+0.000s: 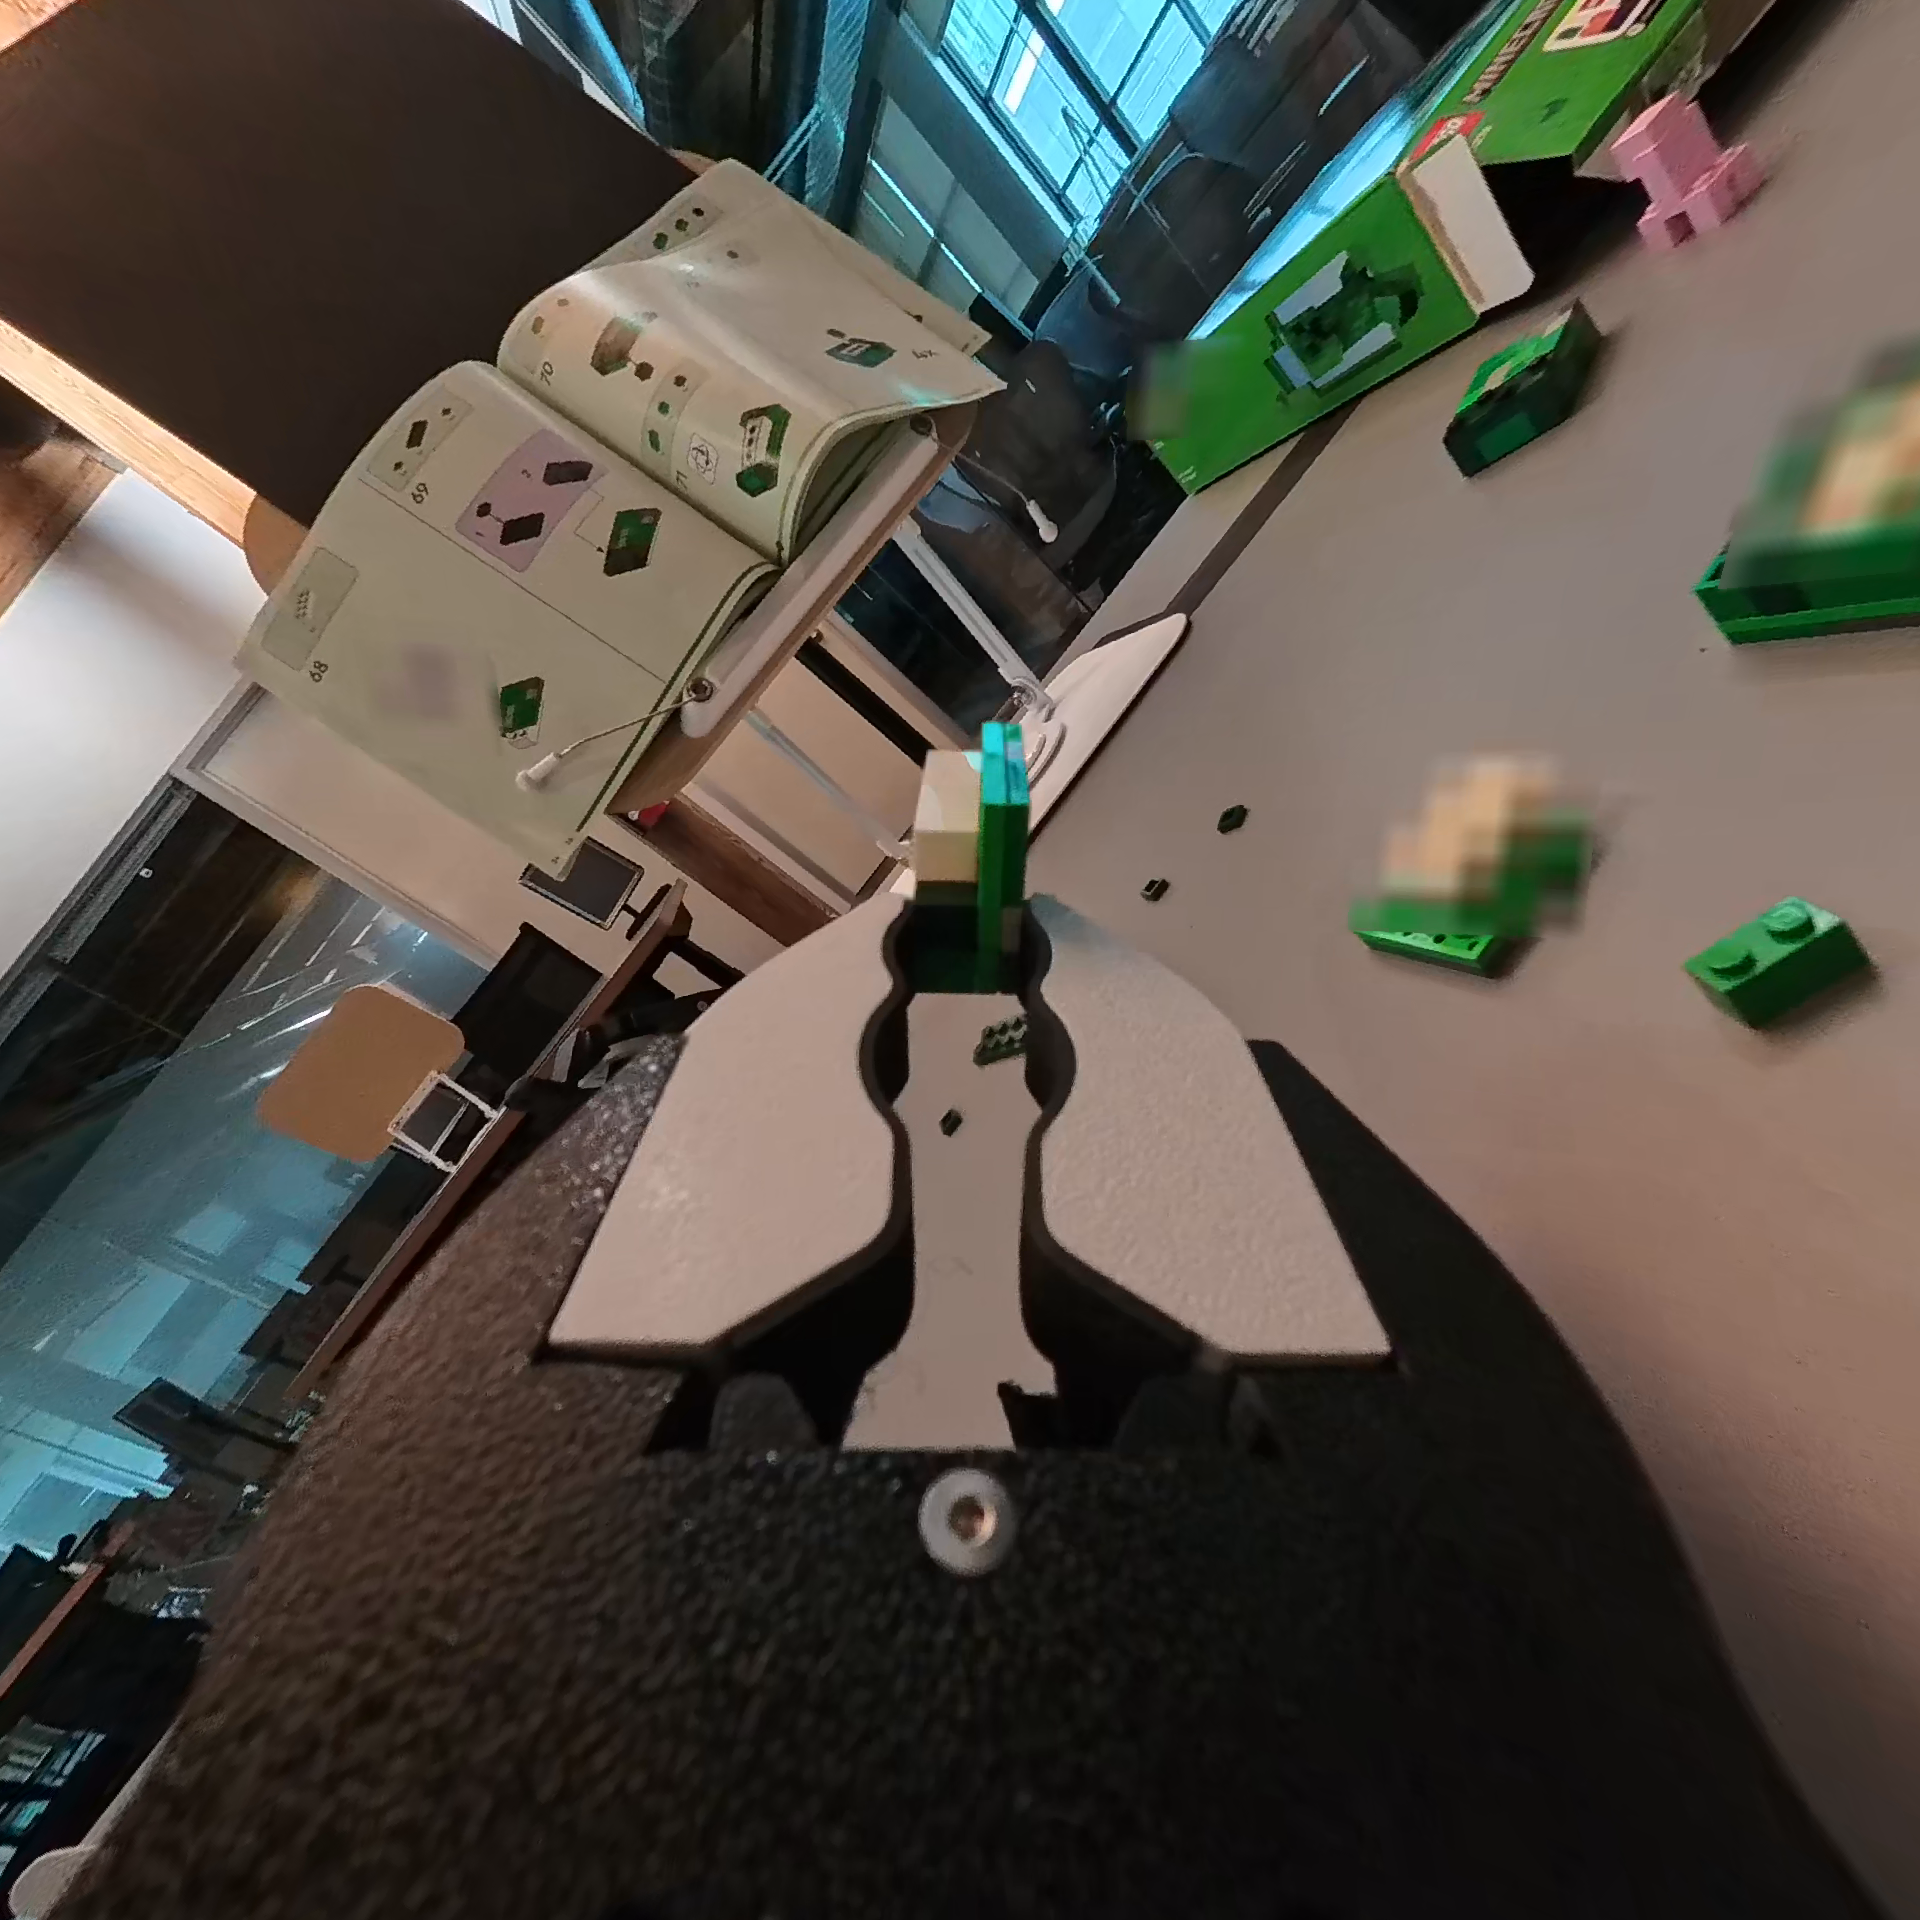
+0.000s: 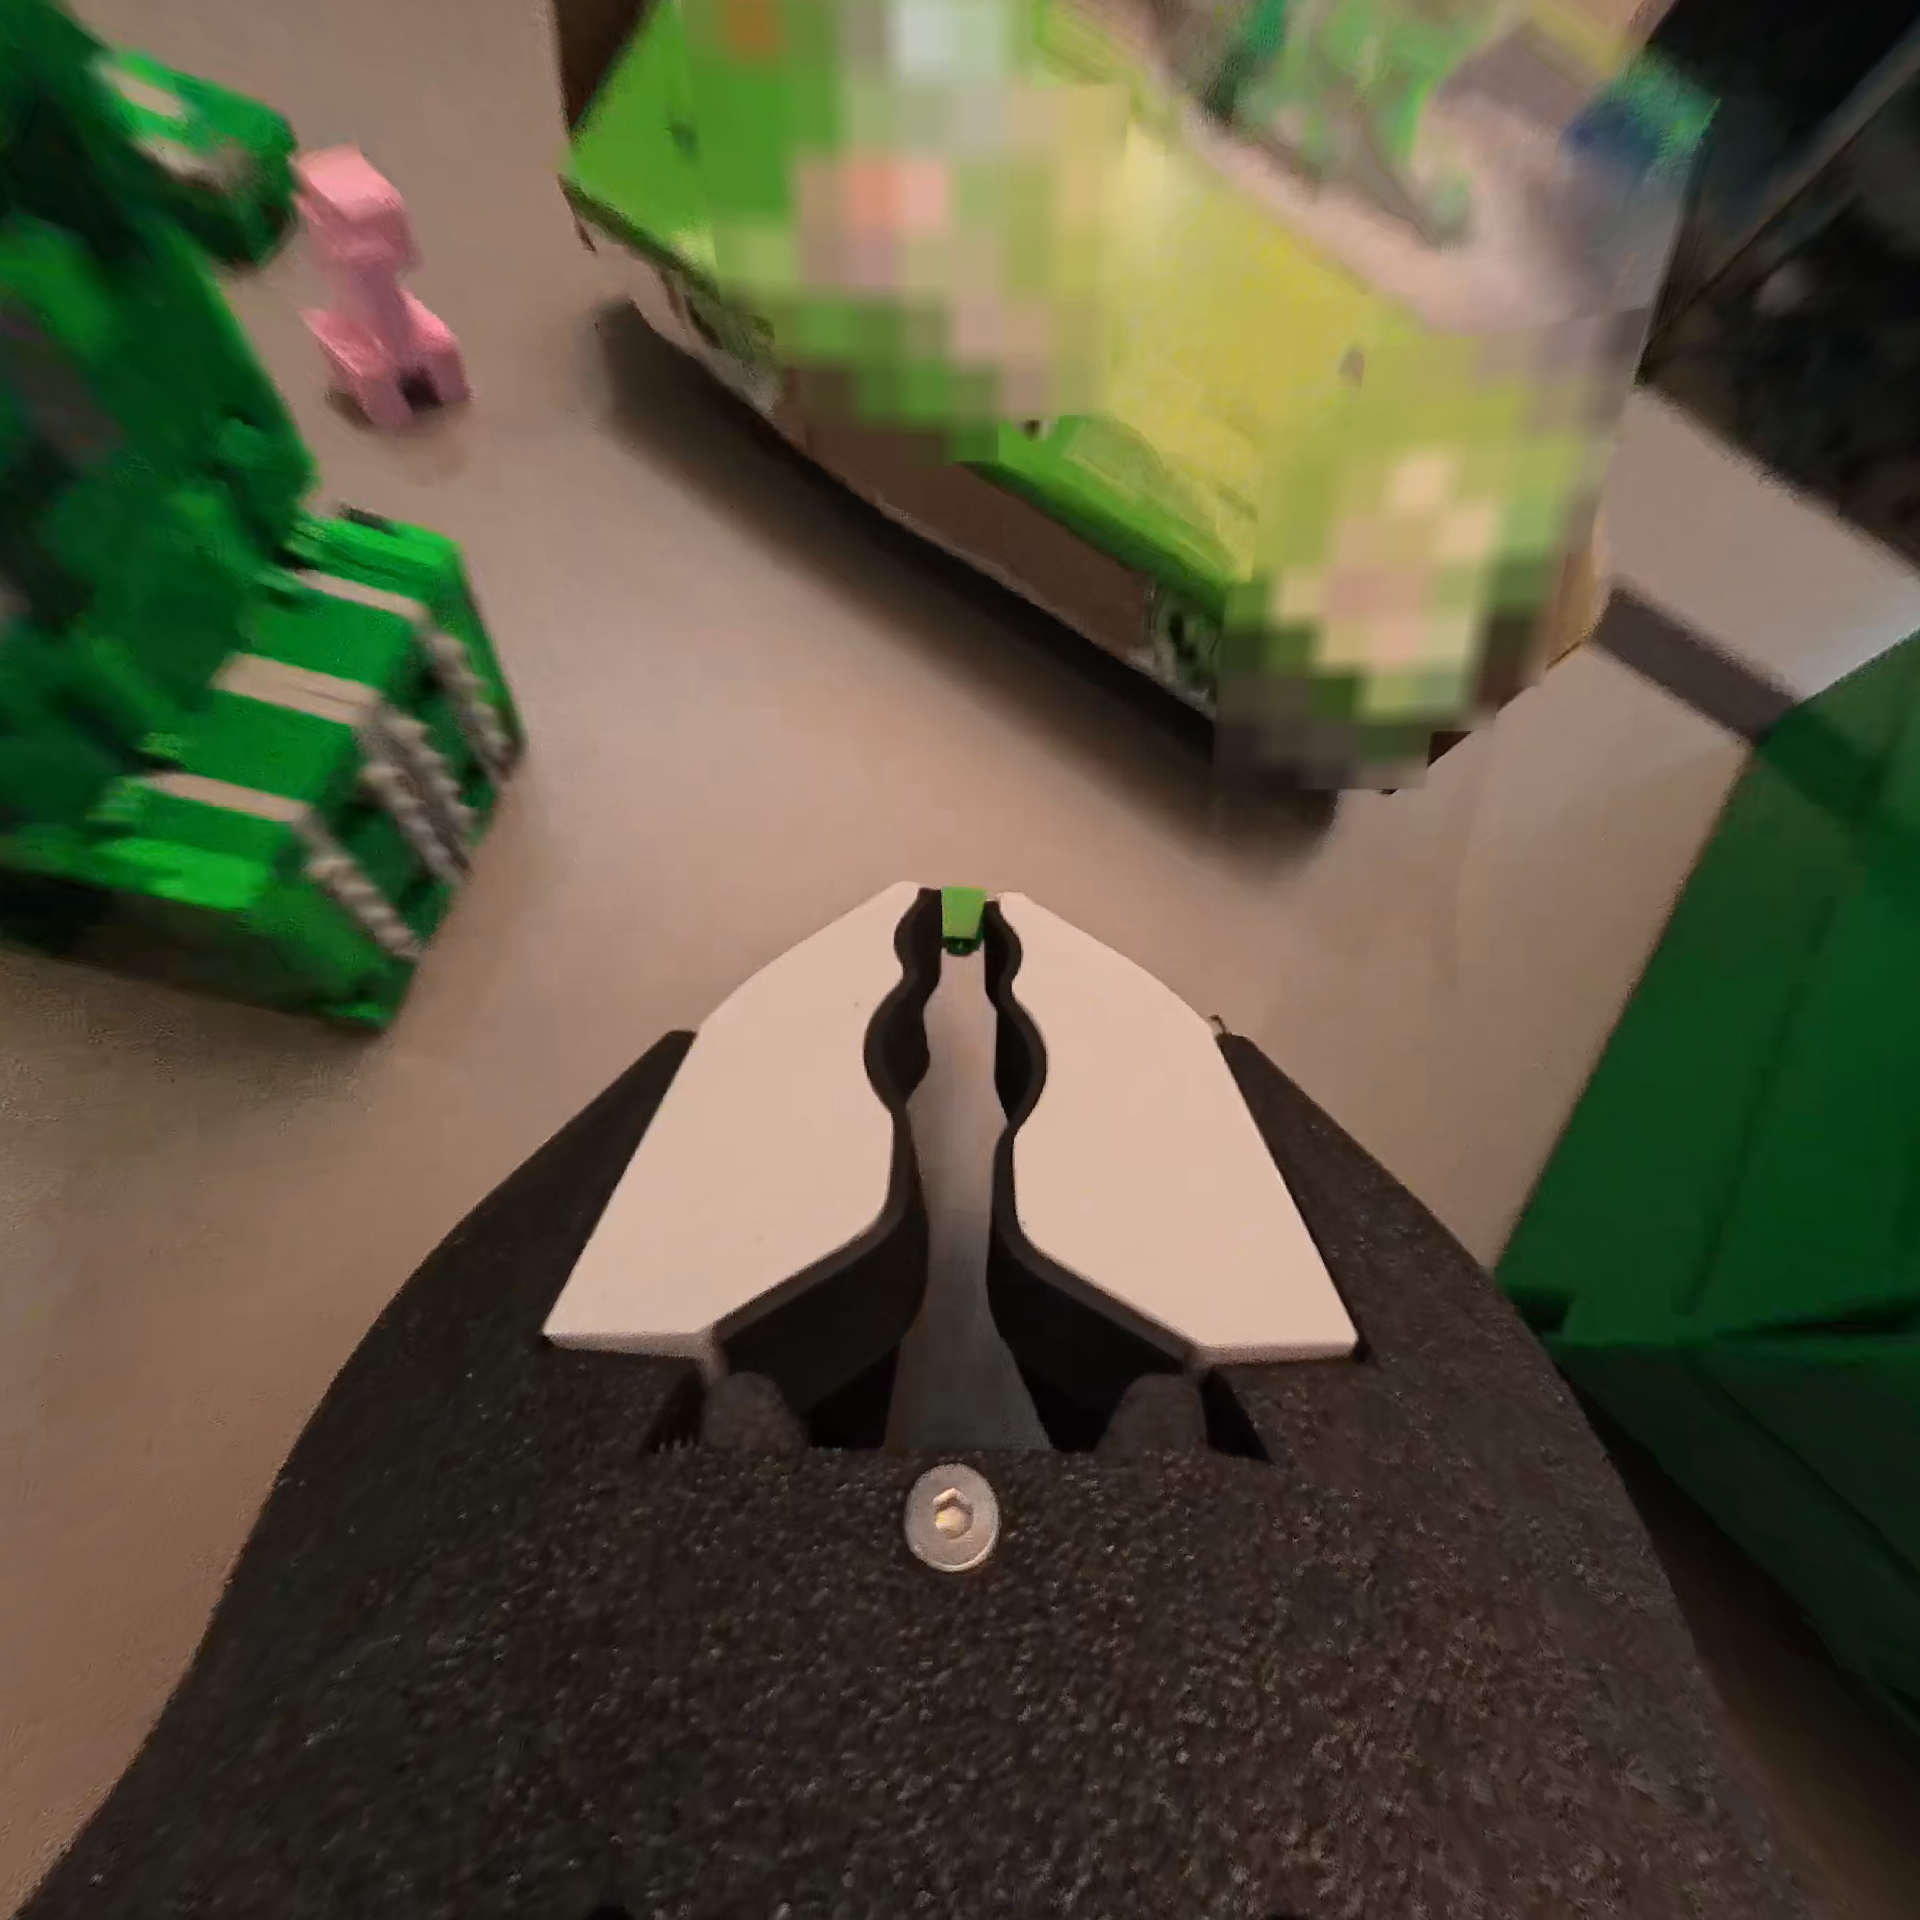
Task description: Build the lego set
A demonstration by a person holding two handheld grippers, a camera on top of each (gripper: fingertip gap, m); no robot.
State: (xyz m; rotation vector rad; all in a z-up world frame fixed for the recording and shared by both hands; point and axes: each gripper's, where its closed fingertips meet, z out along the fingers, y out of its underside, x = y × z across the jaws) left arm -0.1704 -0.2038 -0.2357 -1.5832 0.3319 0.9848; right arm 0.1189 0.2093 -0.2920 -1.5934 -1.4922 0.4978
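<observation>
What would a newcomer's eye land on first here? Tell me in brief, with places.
In the left wrist view, the left tongs pinch a small green and white lego piece held up in front of the open instruction booklet on its stand. In the right wrist view, the right tongs grip a tiny green piece over the grey table, with a big green lego build at left and a pink figure behind it.
</observation>
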